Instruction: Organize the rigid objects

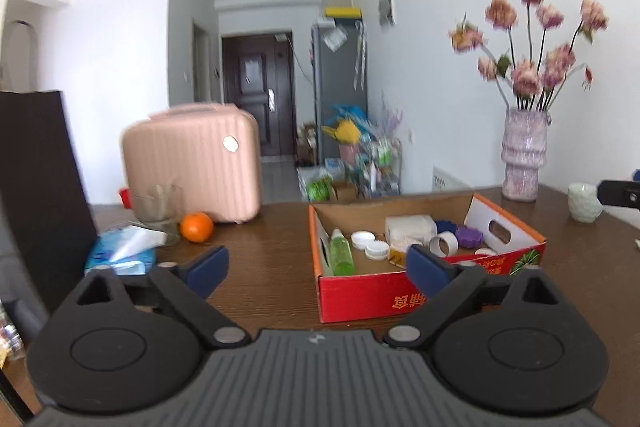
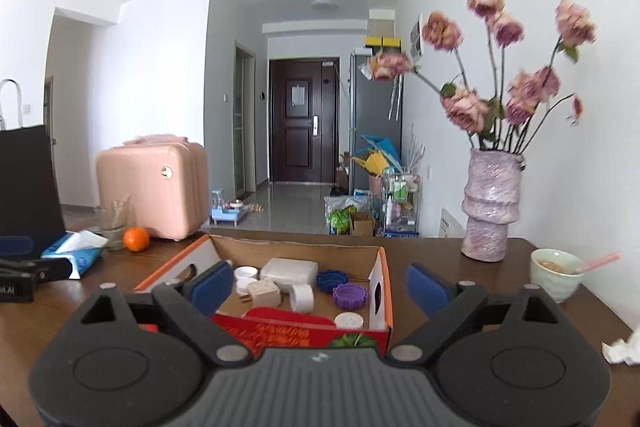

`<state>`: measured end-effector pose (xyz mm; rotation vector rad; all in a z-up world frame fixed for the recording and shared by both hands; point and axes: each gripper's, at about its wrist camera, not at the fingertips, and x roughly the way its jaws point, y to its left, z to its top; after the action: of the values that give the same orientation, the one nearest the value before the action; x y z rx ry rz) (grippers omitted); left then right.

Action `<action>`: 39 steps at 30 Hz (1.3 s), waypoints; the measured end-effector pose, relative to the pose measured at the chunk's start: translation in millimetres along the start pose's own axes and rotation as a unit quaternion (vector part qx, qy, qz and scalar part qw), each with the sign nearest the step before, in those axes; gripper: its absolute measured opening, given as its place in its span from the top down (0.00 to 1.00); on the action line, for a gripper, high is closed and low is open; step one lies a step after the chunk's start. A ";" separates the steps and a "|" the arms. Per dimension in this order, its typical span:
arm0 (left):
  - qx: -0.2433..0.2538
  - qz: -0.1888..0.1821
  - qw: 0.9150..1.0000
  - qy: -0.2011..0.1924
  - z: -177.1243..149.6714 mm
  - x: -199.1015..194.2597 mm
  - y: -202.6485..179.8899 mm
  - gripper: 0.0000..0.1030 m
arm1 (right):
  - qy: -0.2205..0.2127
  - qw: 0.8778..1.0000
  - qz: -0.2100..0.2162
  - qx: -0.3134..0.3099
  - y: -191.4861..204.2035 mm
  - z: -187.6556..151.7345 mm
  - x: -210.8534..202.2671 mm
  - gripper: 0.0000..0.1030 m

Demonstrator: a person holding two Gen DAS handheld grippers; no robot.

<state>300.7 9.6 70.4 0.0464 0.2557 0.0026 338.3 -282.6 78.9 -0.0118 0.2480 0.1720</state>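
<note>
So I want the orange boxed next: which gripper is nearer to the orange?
Left. The left gripper has the orange just ahead, left of its fingers. The right gripper faces the cardboard box, with the orange far off left.

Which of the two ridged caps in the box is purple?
The purple cap, nearer the box's handle-hole wall; the blue cap lies just behind it.

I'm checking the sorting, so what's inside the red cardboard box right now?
Inside the red cardboard box: a green bottle, white lids, a white block, a tape roll, and blue and purple caps. The near wall and gripper fingers hide part of the floor.
</note>
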 end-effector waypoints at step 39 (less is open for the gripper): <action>-0.017 -0.003 1.000 0.010 -125.6 -265.5 16.7 0.00 | 0.054 0.998 0.037 -0.003 93.8 -146.0 -265.1 0.00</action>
<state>12.1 29.8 16.9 0.0117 0.2748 0.0006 33.6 -239.4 3.2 -0.0178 0.3564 0.2460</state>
